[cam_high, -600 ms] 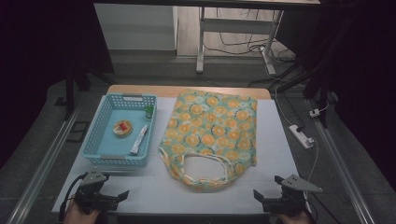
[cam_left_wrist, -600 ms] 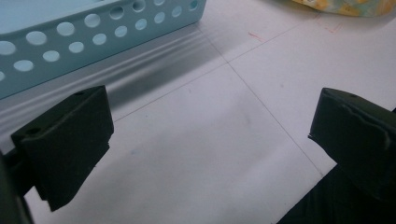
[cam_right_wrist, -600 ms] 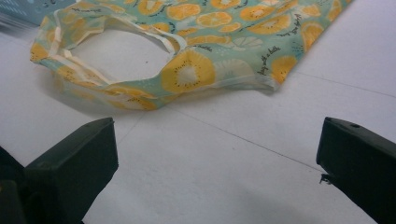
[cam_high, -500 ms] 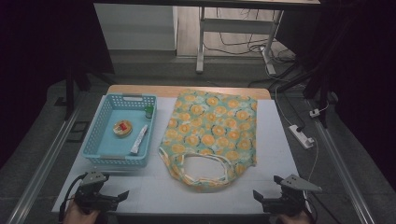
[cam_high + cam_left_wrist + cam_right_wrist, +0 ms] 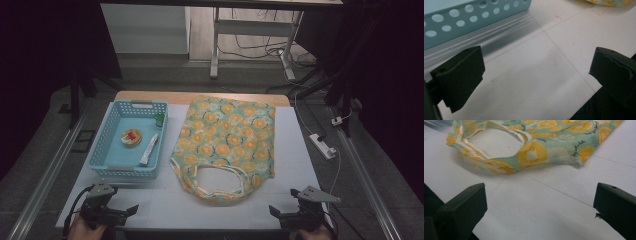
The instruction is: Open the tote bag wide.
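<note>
Turquoise plastic forms the perforated basket (image 5: 107,145) at the left of the white desk (image 5: 295,150); it holds a round snack pack (image 5: 131,137), a small white tube (image 5: 149,149) and a green-capped item (image 5: 159,120) at its far right corner. The left hand-held gripper (image 5: 131,210) rests at the near left edge of the desk, jaws spread wide with nothing between them, and the left gripper view shows the basket wall (image 5: 474,17) just ahead and bare desk between the pads. Risk: a low, direct advance from this position would likely drive a jaw into the basket wall and push the basket away instead of clearing its rim. Just beside the basket, at centre, lies the orange-print fabric tote bag (image 5: 230,140), flat, with its mouth and looped handles (image 5: 220,172) facing the near edge. Risk: the thin cloth is limp, so a pinch on one layer alone would probably lift a handle while the mouth stays collapsed, and a dragging approach may bunch or slide the bag. The right hand-held gripper (image 5: 272,212) sits at the near right edge, jaws likewise fully apart and empty; the right gripper view places the bag mouth (image 5: 496,145) ahead and to the left, well apart from the pads. Risk: uneven pulls from both sides could twist the opening.
</note>
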Tool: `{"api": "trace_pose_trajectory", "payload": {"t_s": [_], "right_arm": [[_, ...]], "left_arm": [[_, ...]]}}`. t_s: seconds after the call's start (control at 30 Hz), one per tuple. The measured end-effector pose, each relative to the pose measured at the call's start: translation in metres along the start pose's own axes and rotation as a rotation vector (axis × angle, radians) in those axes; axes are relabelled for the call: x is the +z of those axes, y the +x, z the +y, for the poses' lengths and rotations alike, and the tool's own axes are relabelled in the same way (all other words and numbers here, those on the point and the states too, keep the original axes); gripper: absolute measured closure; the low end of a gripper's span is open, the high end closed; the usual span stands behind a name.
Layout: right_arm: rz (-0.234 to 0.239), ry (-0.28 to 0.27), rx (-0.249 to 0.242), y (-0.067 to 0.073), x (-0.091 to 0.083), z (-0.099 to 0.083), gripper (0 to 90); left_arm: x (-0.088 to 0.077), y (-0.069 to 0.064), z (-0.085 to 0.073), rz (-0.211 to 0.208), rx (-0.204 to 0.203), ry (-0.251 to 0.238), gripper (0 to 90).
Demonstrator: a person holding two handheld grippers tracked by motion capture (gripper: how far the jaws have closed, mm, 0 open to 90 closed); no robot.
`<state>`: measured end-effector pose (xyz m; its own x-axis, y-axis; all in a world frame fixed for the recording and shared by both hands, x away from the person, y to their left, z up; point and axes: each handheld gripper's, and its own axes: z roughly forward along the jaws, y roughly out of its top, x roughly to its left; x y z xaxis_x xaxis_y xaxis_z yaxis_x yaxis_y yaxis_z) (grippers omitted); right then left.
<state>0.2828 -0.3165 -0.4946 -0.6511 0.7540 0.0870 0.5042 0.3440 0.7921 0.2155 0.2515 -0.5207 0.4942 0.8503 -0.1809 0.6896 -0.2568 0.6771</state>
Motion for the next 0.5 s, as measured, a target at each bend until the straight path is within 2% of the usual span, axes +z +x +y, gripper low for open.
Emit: {"api": "trace_pose_trajectory", "payload": {"t_s": [0.33, 0.5], "right_arm": [[-0.003, 0.012, -0.017, 0.0023, 0.0014, 0.0015, 0.0], [0.006, -0.002, -0.028, 0.0055, 0.0007, 0.0059, 0.0]], "left_arm": [[0.0, 0.0006, -0.0001, -0.004, -0.005, -0.002, 0.0], [0.0005, 0.0008, -0.0001, -0.003, -0.007, 0.001, 0.0]]}}
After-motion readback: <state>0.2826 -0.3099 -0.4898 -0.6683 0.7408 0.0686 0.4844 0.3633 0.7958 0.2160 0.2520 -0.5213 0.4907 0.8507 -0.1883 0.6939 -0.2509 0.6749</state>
